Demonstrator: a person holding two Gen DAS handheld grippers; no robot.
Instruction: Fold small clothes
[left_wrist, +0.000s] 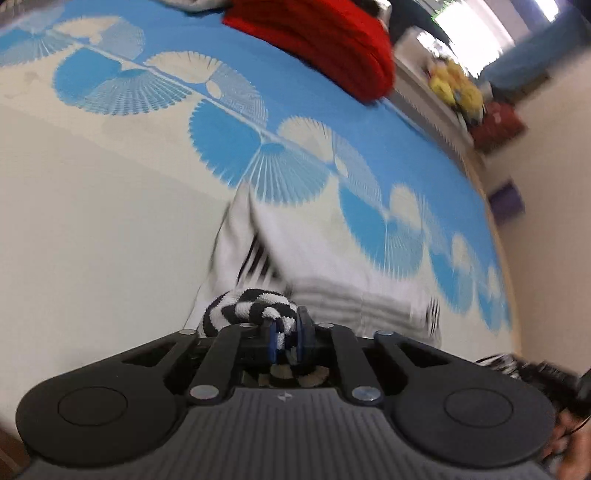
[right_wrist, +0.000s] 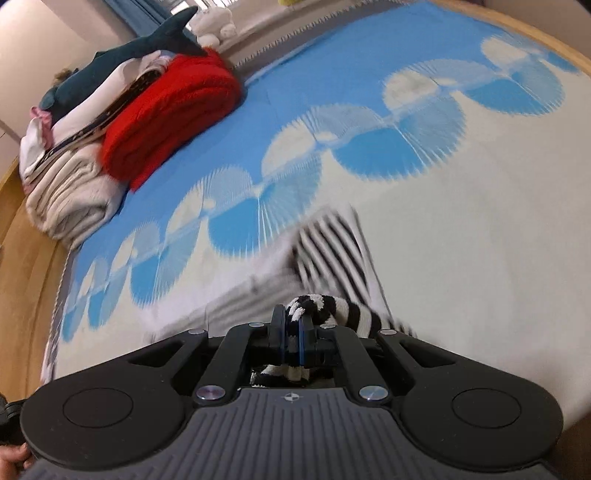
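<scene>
The striped garment (left_wrist: 255, 310), black-and-white with a pale body, hangs low in the centre of both views over the blue-and-cream bedspread (left_wrist: 92, 221), its far part blurred. The left gripper (left_wrist: 286, 338) and the right gripper (right_wrist: 293, 338) are each clamped on a bunched striped edge. It looks like the lifting and spreading step; next the cloth probably needs laying flat, clear of the red blanket (right_wrist: 170, 114) at upper left of the right view.

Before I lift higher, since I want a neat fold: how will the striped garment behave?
Probably floppy: the striped garment bunches into a wad at the left gripper and right gripper. Likely light, since its body hangs loosely between the two grips. It looks like soft terry, so slipping seems unlikely.
</scene>
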